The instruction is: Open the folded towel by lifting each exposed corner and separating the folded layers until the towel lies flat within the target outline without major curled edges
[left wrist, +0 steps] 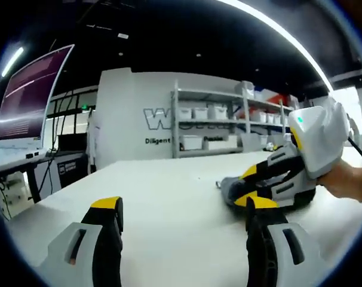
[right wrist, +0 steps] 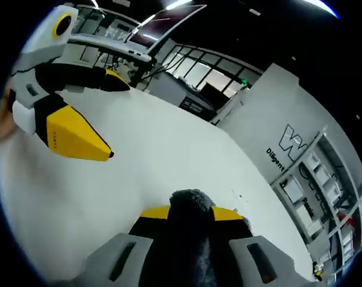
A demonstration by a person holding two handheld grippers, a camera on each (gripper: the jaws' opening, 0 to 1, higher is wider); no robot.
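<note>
A dark grey towel (left wrist: 228, 188) lies bunched on the white table (left wrist: 169, 185), right of centre in the left gripper view. My right gripper (left wrist: 245, 186), held by a hand (left wrist: 348, 179), reaches in from the right with its yellow-tipped jaws closed on the towel's near part. In the right gripper view the right gripper (right wrist: 191, 214) is shut on a fuzzy fold of the towel (right wrist: 190, 203) that stands up between its jaws. My left gripper (left wrist: 184, 206) stands open above bare table, short of the towel. It also hangs open at the upper left as the left gripper (right wrist: 112, 113).
A monitor (left wrist: 31, 95) stands on a desk at the far left. Shelves with white bins (left wrist: 229, 125) line the lettered back wall (left wrist: 127, 119). Bare white tabletop (right wrist: 169, 155) spreads between the two grippers.
</note>
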